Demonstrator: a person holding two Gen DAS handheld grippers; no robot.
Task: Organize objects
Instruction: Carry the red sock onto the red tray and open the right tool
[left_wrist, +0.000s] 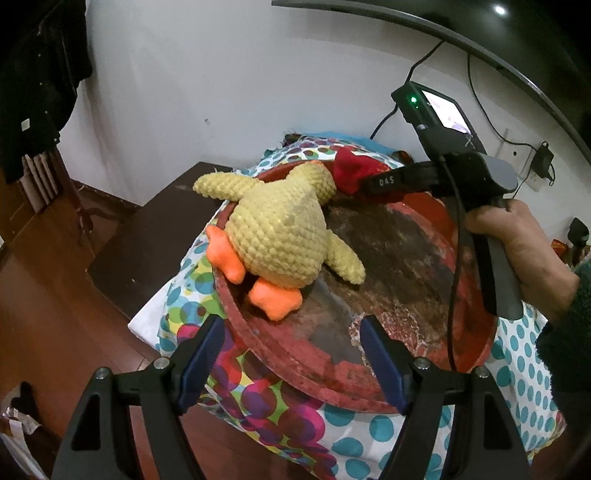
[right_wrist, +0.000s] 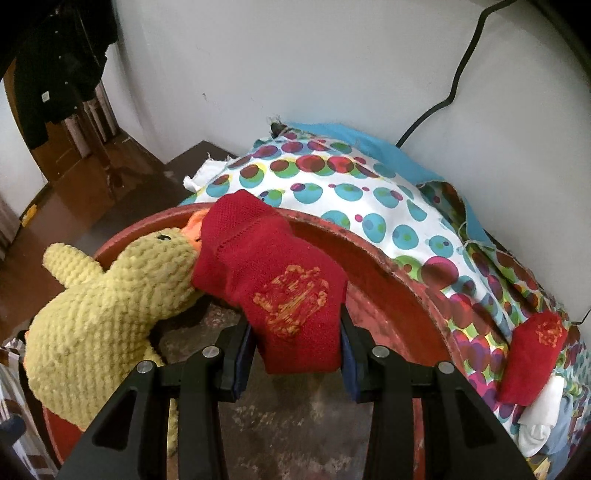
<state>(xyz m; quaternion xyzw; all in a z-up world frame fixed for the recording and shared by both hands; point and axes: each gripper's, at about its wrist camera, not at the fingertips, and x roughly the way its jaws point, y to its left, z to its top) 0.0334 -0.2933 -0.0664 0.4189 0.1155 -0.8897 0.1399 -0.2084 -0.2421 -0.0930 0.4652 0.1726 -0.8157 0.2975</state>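
A yellow crocheted duck (left_wrist: 280, 236) with orange feet lies in a worn red tray (left_wrist: 476, 332), draped over its left rim; it also shows in the right wrist view (right_wrist: 99, 317). My right gripper (right_wrist: 295, 354) is shut on a red sock (right_wrist: 280, 280) with a gold emblem, held over the tray (right_wrist: 406, 295) with its far end against the duck's beak. From the left wrist view the right gripper (left_wrist: 354, 186) reaches in from the right with the sock (left_wrist: 351, 168). My left gripper (left_wrist: 291, 336) is open and empty at the tray's near rim.
The tray rests on a dotted cloth (right_wrist: 332, 177) over a table by a white wall. A second red sock (right_wrist: 532, 358) and a white sock (right_wrist: 539, 417) lie on the cloth to the right. A dark low table (left_wrist: 155, 229) and wooden floor lie left.
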